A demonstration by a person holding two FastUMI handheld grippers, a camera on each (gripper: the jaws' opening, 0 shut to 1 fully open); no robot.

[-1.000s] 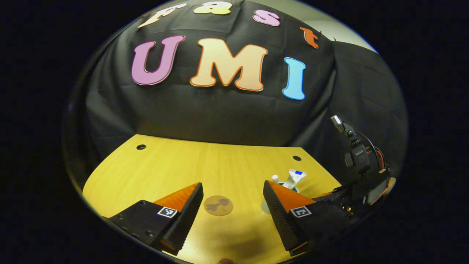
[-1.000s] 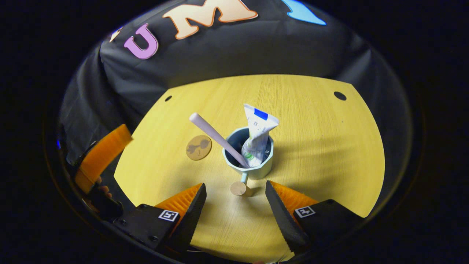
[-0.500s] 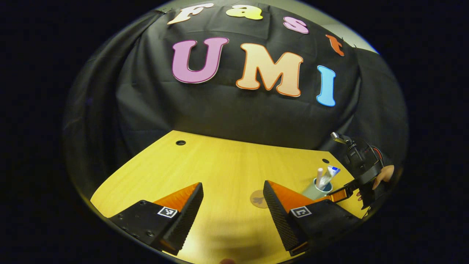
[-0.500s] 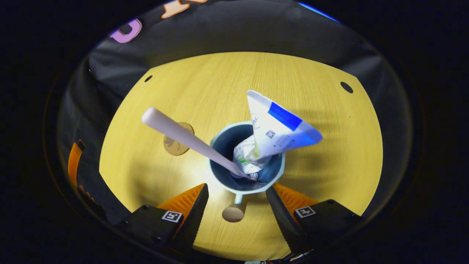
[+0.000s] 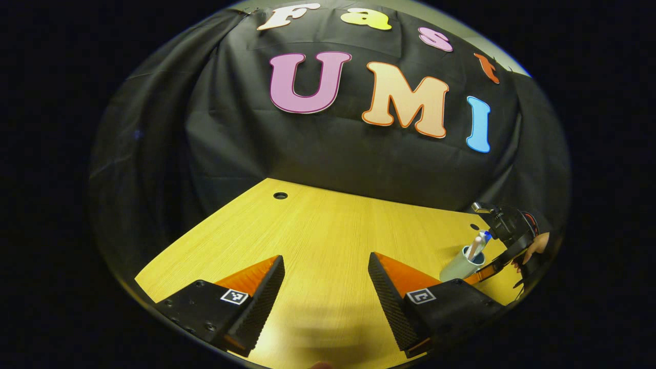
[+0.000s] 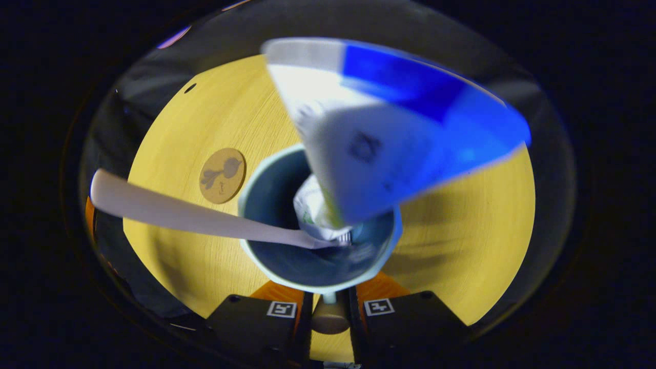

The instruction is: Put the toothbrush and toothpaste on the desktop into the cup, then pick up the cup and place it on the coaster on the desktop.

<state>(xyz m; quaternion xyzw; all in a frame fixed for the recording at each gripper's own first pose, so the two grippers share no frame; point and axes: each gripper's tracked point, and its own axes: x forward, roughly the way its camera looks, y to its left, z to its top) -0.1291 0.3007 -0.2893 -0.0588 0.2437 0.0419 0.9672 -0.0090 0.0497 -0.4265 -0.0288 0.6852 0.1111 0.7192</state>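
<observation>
In the right gripper view a pale blue cup (image 6: 266, 256) with a dark inside sits on the yellow desktop (image 6: 461, 241) right in front of me. A white and blue toothpaste tube (image 6: 389, 138) stands in it, looming large and blurred. The pale toothbrush (image 6: 179, 212) leans out to the left. My right gripper (image 6: 329, 310) is shut on the cup's handle (image 6: 330, 319), a short stem with a round wooden end. The round brown coaster (image 6: 222, 175) lies left of the cup. My left gripper (image 5: 325, 279) hangs open over bare desktop, with the cup (image 5: 460, 265) far to its right.
The desktop (image 5: 318, 230) has small round holes (image 5: 280, 195) near its back corners and ends at the black cloth wall (image 5: 318, 154). In the left gripper view the right gripper's body (image 5: 507, 228) and a hand (image 5: 538, 245) show behind the cup.
My right gripper went forward and down to the cup and shut its fingers on the handle. The left gripper view swung left, so the cup slid to its right edge and the coaster left sight.
</observation>
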